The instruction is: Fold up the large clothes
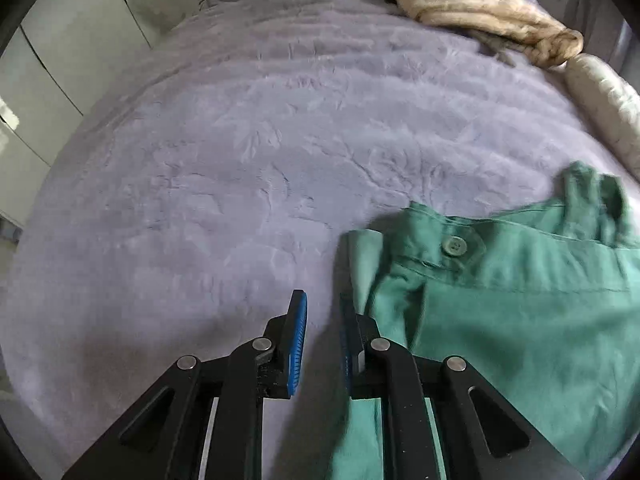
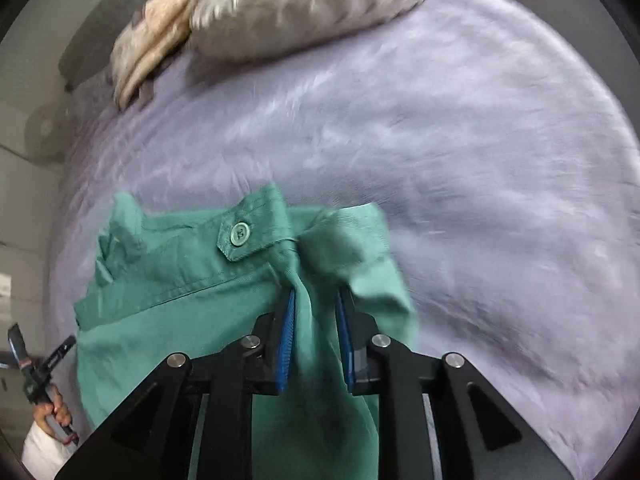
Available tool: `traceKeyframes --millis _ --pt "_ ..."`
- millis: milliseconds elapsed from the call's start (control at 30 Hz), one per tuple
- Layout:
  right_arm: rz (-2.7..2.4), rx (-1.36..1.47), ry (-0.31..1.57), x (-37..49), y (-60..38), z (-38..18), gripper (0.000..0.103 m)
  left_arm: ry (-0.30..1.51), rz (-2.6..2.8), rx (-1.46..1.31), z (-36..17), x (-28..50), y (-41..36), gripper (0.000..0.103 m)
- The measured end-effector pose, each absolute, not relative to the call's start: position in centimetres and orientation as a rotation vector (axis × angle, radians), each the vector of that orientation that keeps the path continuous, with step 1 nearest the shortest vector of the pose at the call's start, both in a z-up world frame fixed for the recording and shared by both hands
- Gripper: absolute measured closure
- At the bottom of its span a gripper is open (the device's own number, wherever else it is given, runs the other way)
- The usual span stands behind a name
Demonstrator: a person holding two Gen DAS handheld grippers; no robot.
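Right wrist: my right claw (image 2: pixel 314 332) clamped trousers (image 2: pixel 192 280) beside button (image 2: pixel 240 234); left claw (image 1: pixel 322 340) apart, empty. Folding not begun.

Both cams ride the wrists, aimed steeply down at the lilac bed (image 1: pixel 240 140), pretty close. Left view sits left of the green garment (image 1: pixel 520 300), right view right over it; both share its buttoned waistband (image 2: pixel 240 236).

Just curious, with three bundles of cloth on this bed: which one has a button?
The green garment: a round green button sits on its waistband tab. The crumpled beige cloth and the white quilted roll show none.
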State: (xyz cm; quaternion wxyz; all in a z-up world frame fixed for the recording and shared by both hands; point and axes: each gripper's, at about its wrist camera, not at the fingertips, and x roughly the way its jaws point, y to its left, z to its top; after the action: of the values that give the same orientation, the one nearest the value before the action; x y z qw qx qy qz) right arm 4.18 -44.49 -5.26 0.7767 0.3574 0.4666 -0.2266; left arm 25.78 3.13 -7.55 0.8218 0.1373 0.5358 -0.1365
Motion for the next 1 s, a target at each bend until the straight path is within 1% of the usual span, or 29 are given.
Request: traceKeyframes --millis 67,167,300,400,433,600,667,700,733,800,900,1000 --pt "-0.457 0.752 0.993 3.1 -42.8 -3.8 0.08 1.144 -0.341 0.259 -6.2 24.0 3.6 0.086" --pt "-0.326 0.765 1.003 2.7 -39.0 -3.4 0.08 1.163 -0.415 0.263 -6.3 20.7 2.5 0.086" --pt "-0.195 0.737 1.067 4.4 -33.0 -5.4 0.08 1.218 -0.424 0.31 -9.4 17.4 0.8 0.086" --pt "-0.188 0.72 1.136 4.1 -31.0 -7.9 0.082 1.269 -0.393 0.32 -12.0 16.3 1.7 0.086" --pt "-0.198 0.713 1.146 3.7 -31.1 -8.3 0.085 1.263 -0.392 0.321 -12.2 15.9 2.5 0.086" --pt "-0.364 0.694 1.147 -1.1 -34.8 -7.4 0.085 1.276 -0.383 0.278 -11.2 15.6 6.2 0.086" --pt "-0.426 0.729 1.148 -3.0 -36.6 -7.9 0.085 1.271 -0.383 0.278 -11.0 15.3 7.0 0.086" --pt "-0.45 0.744 1.146 -4.1 -37.2 -8.2 0.087 1.267 -0.383 0.283 -11.2 15.1 7.1 0.086" --pt "-0.458 0.752 1.142 -4.7 -37.4 -8.6 0.097 1.258 -0.385 0.291 -11.5 14.9 7.1 0.086" --pt "-0.448 0.792 1.137 -5.3 -37.5 -10.2 0.102 1.261 -0.378 0.319 -12.3 14.6 7.1 0.086" --pt "-0.47 0.825 1.128 -5.6 -37.8 -10.2 0.102 1.256 -0.373 0.336 -11.6 14.8 7.2 0.086" --pt "-0.476 0.806 1.148 -6.2 -37.7 -9.3 0.101 1.262 -0.34 0.328 -10.8 14.3 9.2 0.086"
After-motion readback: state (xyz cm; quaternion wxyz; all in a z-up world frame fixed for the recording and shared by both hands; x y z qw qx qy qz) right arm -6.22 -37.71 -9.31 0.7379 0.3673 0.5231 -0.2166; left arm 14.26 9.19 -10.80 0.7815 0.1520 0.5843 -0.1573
